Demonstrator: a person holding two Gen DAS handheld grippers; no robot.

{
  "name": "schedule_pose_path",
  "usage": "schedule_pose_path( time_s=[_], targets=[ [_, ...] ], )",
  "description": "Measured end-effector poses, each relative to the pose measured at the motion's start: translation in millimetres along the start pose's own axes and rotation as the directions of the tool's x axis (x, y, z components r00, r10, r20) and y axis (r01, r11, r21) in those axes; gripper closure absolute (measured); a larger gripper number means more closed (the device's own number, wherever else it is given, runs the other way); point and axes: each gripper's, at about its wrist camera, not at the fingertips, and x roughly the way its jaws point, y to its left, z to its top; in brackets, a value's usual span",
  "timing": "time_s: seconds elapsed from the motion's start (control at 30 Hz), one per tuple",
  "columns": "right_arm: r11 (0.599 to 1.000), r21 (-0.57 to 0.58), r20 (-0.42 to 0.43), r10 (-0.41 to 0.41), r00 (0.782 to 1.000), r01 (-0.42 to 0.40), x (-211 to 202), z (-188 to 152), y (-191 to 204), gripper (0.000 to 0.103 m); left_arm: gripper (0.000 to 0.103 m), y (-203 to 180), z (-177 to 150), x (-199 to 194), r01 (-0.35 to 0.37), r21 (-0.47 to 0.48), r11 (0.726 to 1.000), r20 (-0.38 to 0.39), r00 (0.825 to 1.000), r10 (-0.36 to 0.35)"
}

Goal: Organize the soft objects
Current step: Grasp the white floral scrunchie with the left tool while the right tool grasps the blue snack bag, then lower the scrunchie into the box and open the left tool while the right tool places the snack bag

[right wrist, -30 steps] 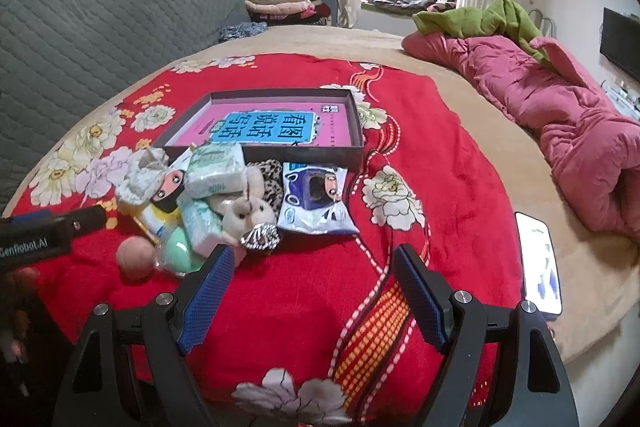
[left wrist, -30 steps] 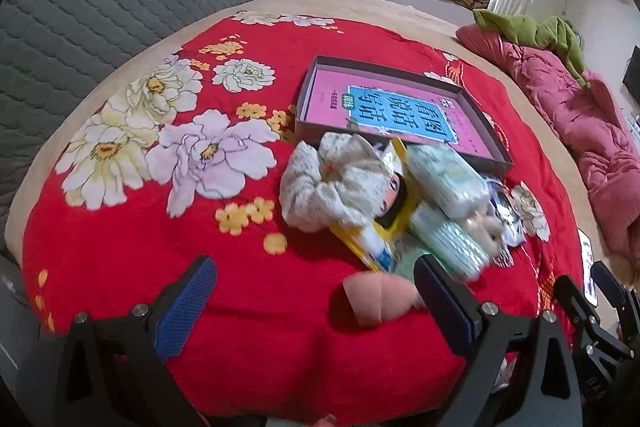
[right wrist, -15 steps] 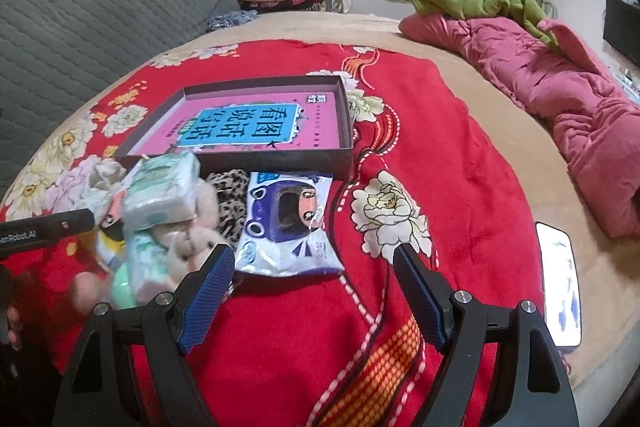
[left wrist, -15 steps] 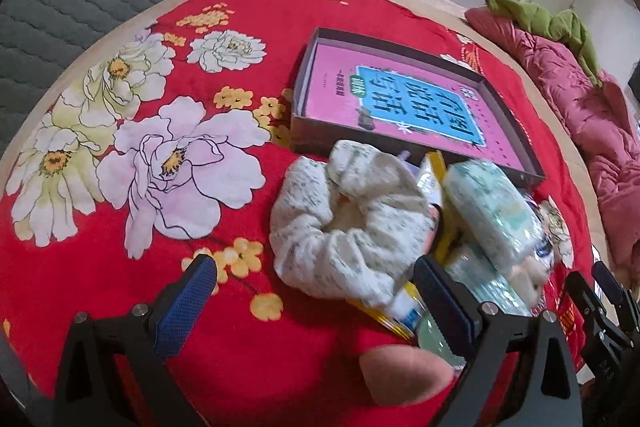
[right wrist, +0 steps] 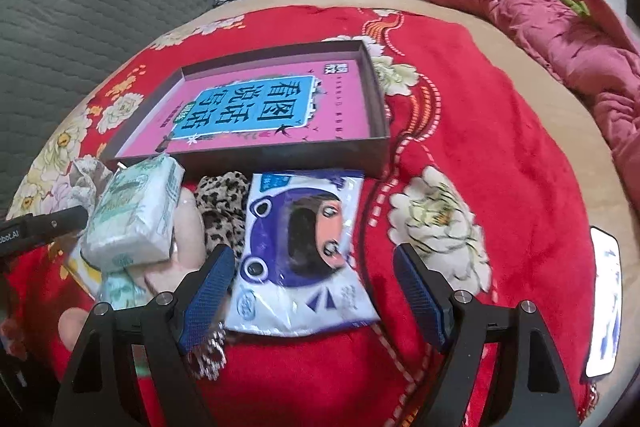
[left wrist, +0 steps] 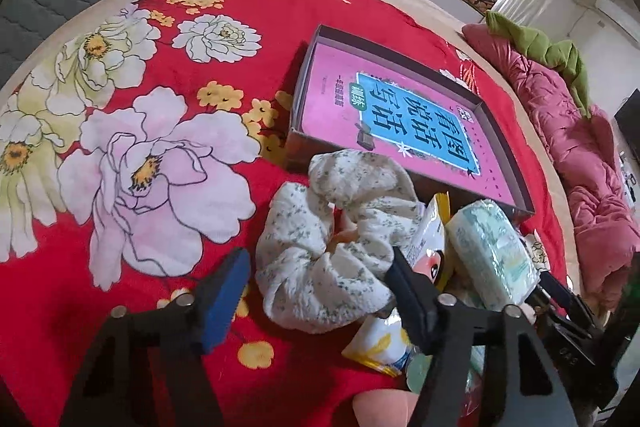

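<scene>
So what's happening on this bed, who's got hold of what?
A person is sorting a pile of soft things on the red floral blanket, one handheld gripper per hand. The left gripper is closing around the white floral scrunchie, which sits between its jaws, not yet clearly pinched. The right gripper hangs open over the purple cartoon packet, holding nothing. The shallow box behind the pile holds only its pink printed sheet.

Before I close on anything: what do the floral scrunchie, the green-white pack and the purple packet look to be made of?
Floral scrunchie: soft matte woven cloth, gathered into puffy folds. Green-white pack: seemingly tissues in thin plastic film, faintly shiny and creased. Purple packet: glossy printed plastic, flat, with glare streaks; contents unclear.
</scene>
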Motion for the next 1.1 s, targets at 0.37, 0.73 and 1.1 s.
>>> schedule_pose_path(
  time_s=[0.37, 0.73, 1.1],
  targets=[
    [0.995, 0.078, -0.044, 0.072, 0.996, -0.068, 21, 2, -13, 0.022, 0.065, -2, 12, 10, 0.101, 0.003, 0.995, -0.018, 0.995, -0.101],
    [0.993, 0.027, -0.014, 0.118, 0.993, -0.118, 15, 6, -9, 0.052, 0.090, -5, 16, -2, 0.101, 0.033, 0.994, 0.025, 0.994, -0.102],
    [0.993, 0.001, 0.076, 0.115, 0.990, -0.116, -14, 20, -6, 0.054, 0.090, -24, 23, -34, 0.111, 0.103, 0.988, 0.135, 0.983, -0.125]
  ],
)
